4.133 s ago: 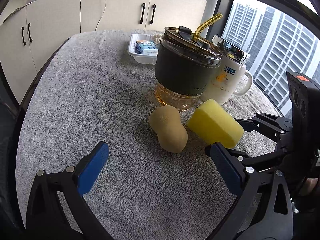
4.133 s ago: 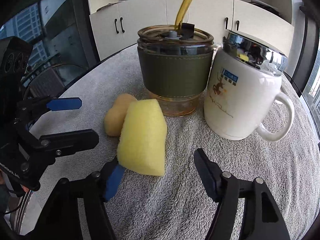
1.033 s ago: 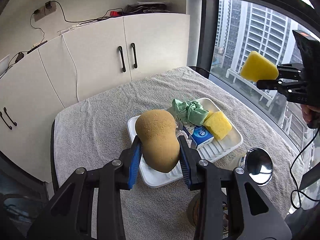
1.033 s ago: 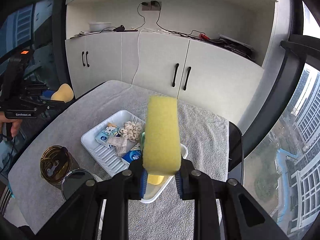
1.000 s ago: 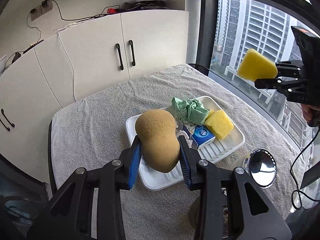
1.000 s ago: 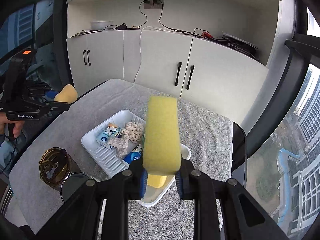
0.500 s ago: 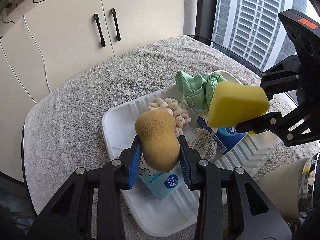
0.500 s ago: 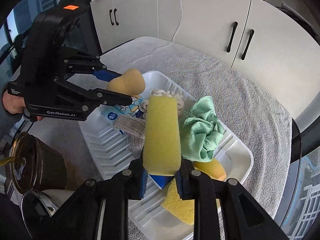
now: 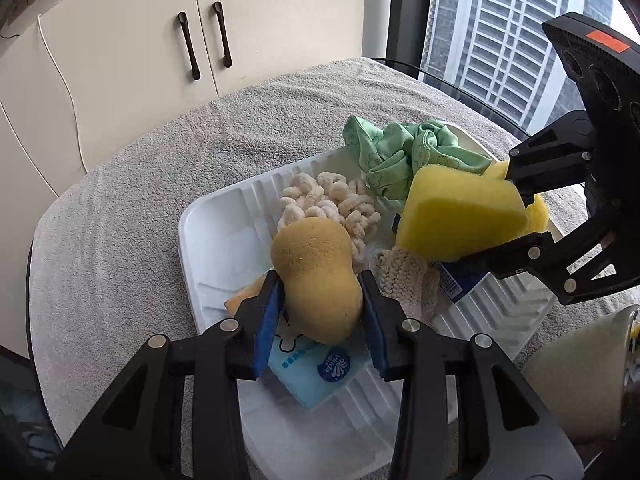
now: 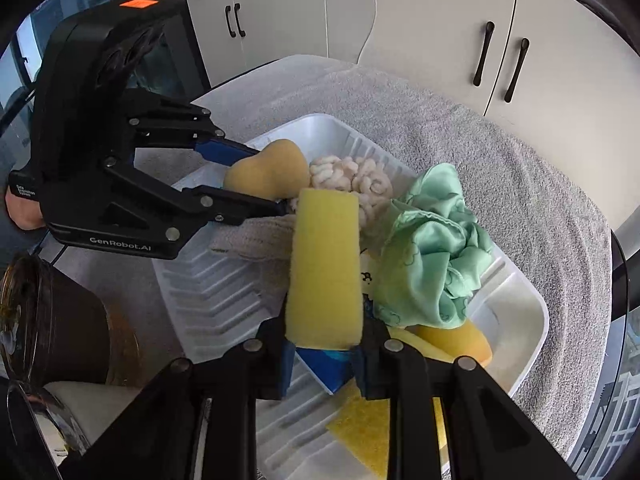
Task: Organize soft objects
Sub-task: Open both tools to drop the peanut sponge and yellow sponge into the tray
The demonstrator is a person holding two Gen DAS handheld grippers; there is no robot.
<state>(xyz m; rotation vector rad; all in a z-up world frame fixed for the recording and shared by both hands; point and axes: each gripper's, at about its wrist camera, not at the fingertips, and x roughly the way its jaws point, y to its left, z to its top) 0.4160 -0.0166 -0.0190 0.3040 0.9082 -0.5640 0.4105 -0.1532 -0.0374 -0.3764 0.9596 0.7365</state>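
Note:
My left gripper (image 9: 320, 312) is shut on a tan peanut-shaped sponge (image 9: 316, 276) and holds it low over the white ribbed tray (image 9: 212, 232). The tan sponge also shows in the right wrist view (image 10: 268, 174). My right gripper (image 10: 323, 354) is shut on a yellow sponge block (image 10: 325, 268) and holds it over the tray's middle; the block also shows in the left wrist view (image 9: 460, 216). In the tray lie a green cloth (image 9: 404, 152), a cream knotted scrubber (image 9: 332, 200), a knitted pad (image 9: 404, 280), blue tissue packs (image 9: 316, 368) and more yellow sponges (image 10: 452, 340).
A grey towel (image 9: 120, 208) covers the table. A dark-sleeved glass tumbler (image 10: 52, 320) and a white mug with a chrome lid (image 9: 580, 376) stand beside the tray's near side. White cabinets (image 9: 200, 40) are behind, a window (image 9: 500, 40) to the right.
Both grippers have come down closer to the tray with their sponges still held. The tray and its contents fill more of both views. Both stay shut.

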